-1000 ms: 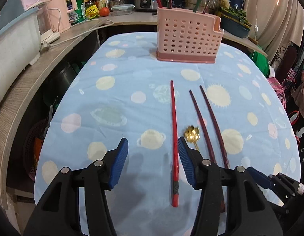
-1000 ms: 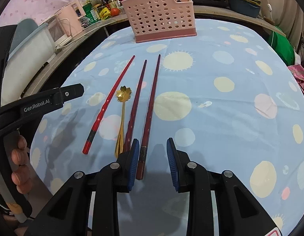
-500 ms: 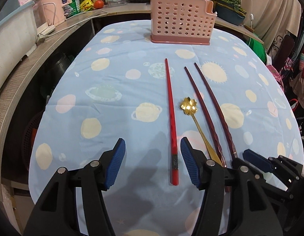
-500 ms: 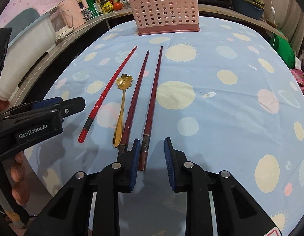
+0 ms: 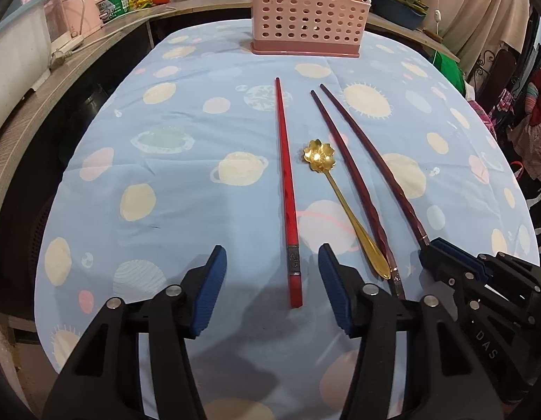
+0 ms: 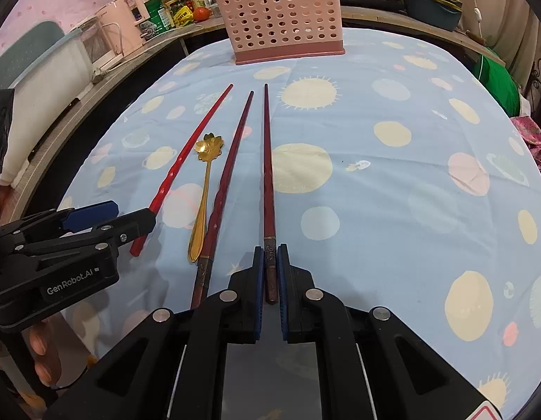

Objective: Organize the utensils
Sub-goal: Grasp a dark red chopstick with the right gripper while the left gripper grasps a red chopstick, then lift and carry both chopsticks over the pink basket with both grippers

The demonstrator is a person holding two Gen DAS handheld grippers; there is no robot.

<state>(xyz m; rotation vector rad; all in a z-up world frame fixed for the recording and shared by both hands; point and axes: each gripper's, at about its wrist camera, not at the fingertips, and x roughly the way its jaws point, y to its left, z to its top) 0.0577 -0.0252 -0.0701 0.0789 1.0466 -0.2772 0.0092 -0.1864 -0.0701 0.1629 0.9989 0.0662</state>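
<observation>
My right gripper (image 6: 270, 262) has its fingers clamped on the butt of the rightmost chopstick (image 6: 268, 161), which lies flat on the surface (image 6: 392, 182) pointing at the rack (image 6: 280, 21). My left gripper (image 5: 272, 276) is spread wide — the red chopstick (image 5: 286, 182) lies between its fingers, untouched, the spoon (image 5: 335, 189) just right.

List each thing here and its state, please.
Left gripper: jaws open around the red chopstick, not gripping.
Right gripper: jaws shut on a dark chopstick.
Other dark chopstick: flat on the cloth.
Spoon: flat, untouched.
Basket: upright.
</observation>
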